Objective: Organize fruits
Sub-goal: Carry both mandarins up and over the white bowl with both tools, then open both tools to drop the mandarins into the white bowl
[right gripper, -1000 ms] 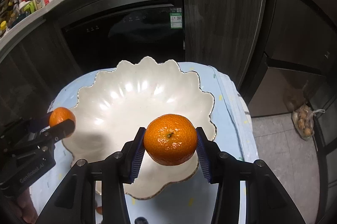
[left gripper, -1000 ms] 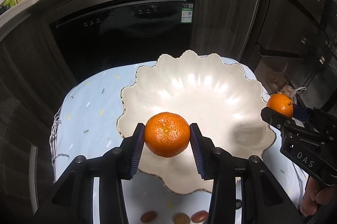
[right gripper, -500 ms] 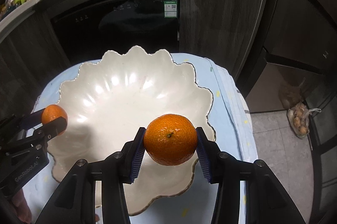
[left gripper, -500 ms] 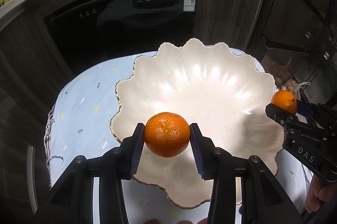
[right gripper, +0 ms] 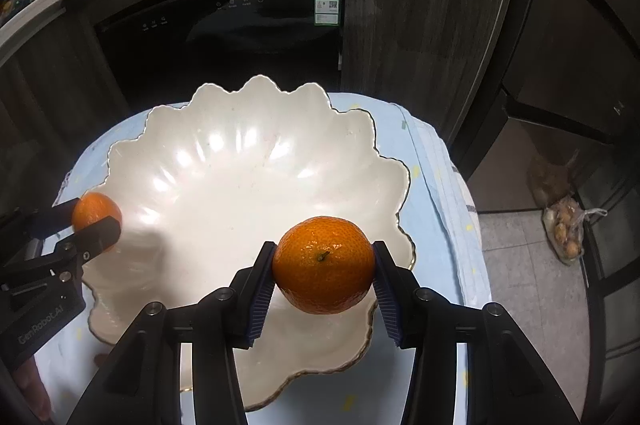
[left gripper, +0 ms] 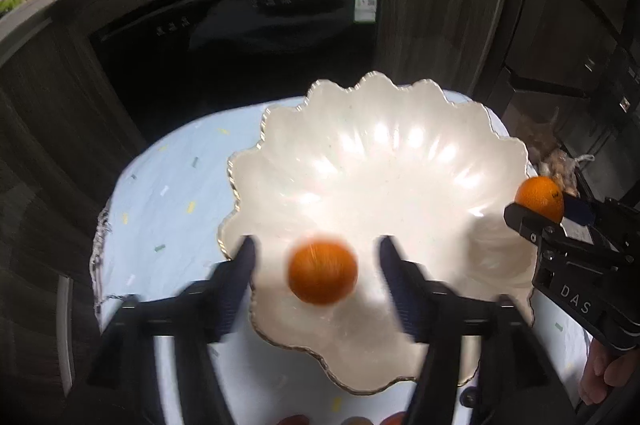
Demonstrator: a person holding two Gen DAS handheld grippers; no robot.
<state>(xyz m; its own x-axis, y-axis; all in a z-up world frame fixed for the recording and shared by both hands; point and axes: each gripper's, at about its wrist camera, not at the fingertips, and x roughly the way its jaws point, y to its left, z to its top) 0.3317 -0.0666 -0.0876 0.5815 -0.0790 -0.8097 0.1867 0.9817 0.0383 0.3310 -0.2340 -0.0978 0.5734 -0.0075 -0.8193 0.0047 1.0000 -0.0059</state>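
A white scalloped bowl (left gripper: 380, 153) with a gold rim stands on a table covered in pale blue cloth (left gripper: 168, 193). My left gripper (left gripper: 317, 249) hangs over the bowl's near side and its jaws are opening. A blurred orange (left gripper: 322, 269) sits between them, clear of both pads. In the right wrist view that orange (right gripper: 96, 215) shows between the left gripper's fingers (right gripper: 96, 225) at the bowl's (right gripper: 240, 153) left edge. My right gripper (right gripper: 324, 259) is shut on a second orange (right gripper: 324, 265) above the bowl's near right rim; it also appears at the left wrist view's right side (left gripper: 540, 201).
A black built-in appliance (left gripper: 240, 37) and dark cabinets stand behind the table. A bag of small brown things (right gripper: 568, 229) lies on the floor to the right. Small reddish fruits (left gripper: 292, 419) lie on the cloth at the near edge. A hand (left gripper: 600, 381) holds the right gripper.
My left jaws have spread apart and the orange has come free of the pads, blurred over the bowl. My right gripper keeps its orange and has sunk slightly.
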